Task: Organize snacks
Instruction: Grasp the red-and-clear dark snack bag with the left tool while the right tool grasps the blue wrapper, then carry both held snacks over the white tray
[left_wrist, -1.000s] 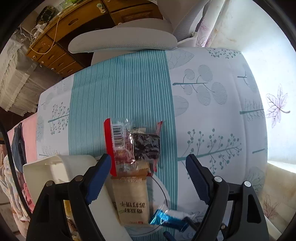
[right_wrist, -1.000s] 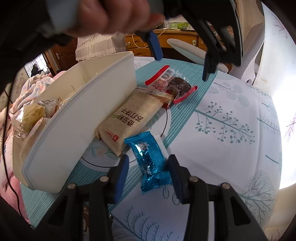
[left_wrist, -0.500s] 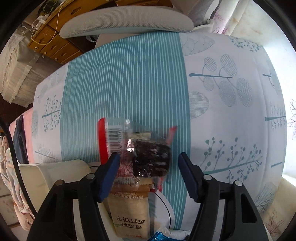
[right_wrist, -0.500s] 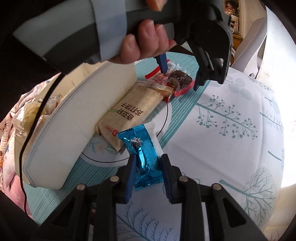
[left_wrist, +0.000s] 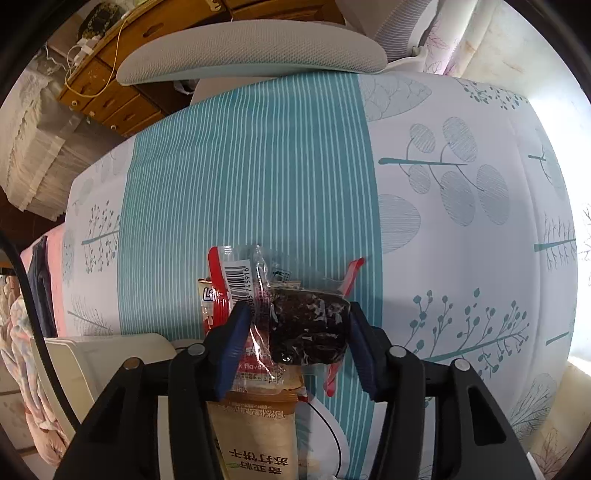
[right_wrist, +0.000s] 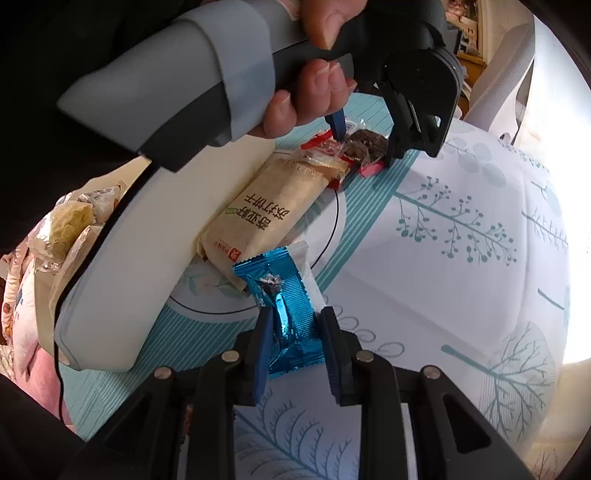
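My left gripper (left_wrist: 295, 332) is shut on a clear, red-edged packet with a dark brownie (left_wrist: 306, 328) inside; it also shows in the right wrist view (right_wrist: 364, 142) under the left gripper (right_wrist: 364, 142). A tan cracker packet (left_wrist: 258, 432) lies just below it, also seen in the right wrist view (right_wrist: 273, 206). My right gripper (right_wrist: 295, 343) is shut on a shiny blue snack packet (right_wrist: 286, 306) on the tablecloth. A white bin (right_wrist: 159, 236) with several snacks stands to the left.
The table wears a white and teal striped cloth (left_wrist: 258, 177) with tree prints. A grey chair (left_wrist: 251, 55) stands at the far edge, wooden drawers (left_wrist: 110, 92) behind it. A pink blanket (right_wrist: 22, 332) lies left of the bin.
My left gripper moved forward over the brownie packet and closed on it. My right gripper closed on the blue packet.
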